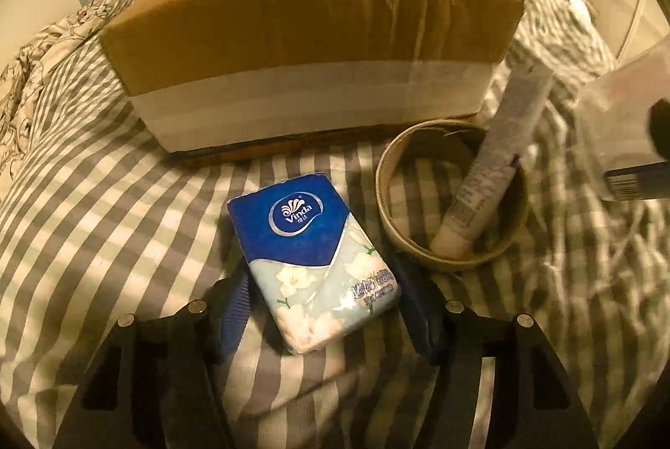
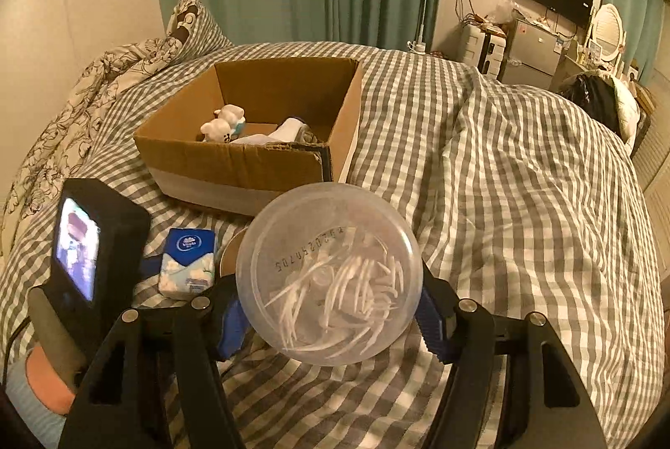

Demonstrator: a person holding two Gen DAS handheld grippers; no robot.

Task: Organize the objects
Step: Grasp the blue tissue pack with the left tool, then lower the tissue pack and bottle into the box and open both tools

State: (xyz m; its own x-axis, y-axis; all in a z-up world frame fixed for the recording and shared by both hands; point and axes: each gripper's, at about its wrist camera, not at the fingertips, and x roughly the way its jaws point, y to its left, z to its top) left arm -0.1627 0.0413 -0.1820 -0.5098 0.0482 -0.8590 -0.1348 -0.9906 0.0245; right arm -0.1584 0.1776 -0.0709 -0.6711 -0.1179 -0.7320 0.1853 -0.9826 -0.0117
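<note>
Right claw (image 2: 331,317) pinching clear floss-pick jar (image 2: 328,277) — held above bed. Left claw (image 1: 322,306) spread around Vinda tissue pack (image 1: 312,260), pads apart from it.

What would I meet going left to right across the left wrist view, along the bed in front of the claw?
Floral pillow → tissue pack between the open left claw fingers → round tray with the tube leaning in it → clear container at the right edge.

Glossy plastic tissue pack (image 1: 314,260); matt cardboard box (image 1: 310,42); clear plastic tub (image 2: 328,277); checked cloth bedding (image 2: 523,176).
</note>
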